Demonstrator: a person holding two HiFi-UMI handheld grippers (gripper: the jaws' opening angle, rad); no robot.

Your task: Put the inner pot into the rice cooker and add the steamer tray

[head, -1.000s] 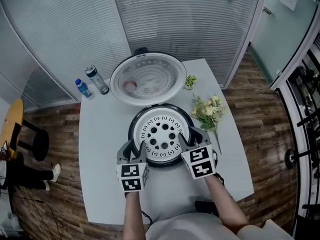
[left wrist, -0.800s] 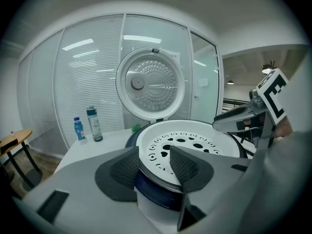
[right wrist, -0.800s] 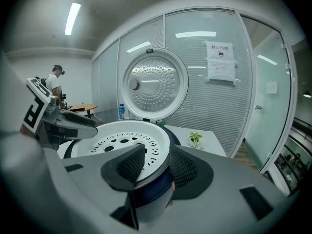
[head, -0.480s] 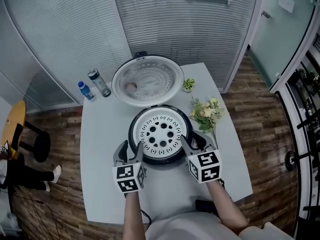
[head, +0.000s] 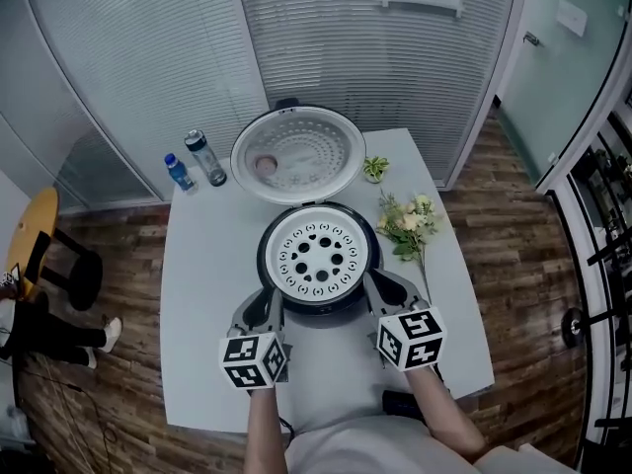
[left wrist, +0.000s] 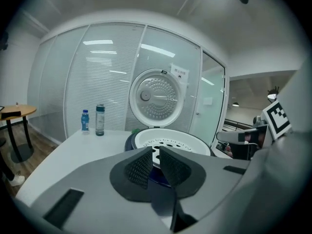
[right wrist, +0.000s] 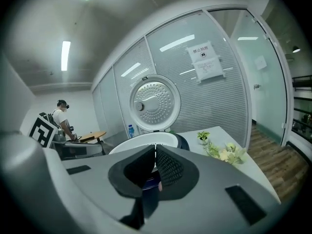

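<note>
The dark rice cooker (head: 265, 270) stands mid-table with its lid (head: 296, 153) swung up behind it. The white perforated steamer tray (head: 318, 255) sits in its mouth. My left gripper (head: 261, 306) hovers just off the cooker's near-left side; its jaws have just been closing and stand almost together, a narrow gap with nothing in it (left wrist: 155, 153). My right gripper (head: 388, 287) is off the near-right side; its jaws have just closed and are shut, tips touching, empty (right wrist: 155, 148). Past each pair of jaws I see the tray (left wrist: 171, 138) (right wrist: 139, 141).
Two bottles (head: 205, 158) (head: 179, 172) stand at the table's back left. A flower bunch (head: 407, 221) and a small green plant (head: 375, 168) lie right of the cooker. A black object (head: 400, 404) sits by the near edge. A stool (head: 38, 257) stands on the floor, left.
Both grippers have drawn back from the cooker's rim toward the near edge of the table and risen a little. Their jaws, spread wide before, have come together.
</note>
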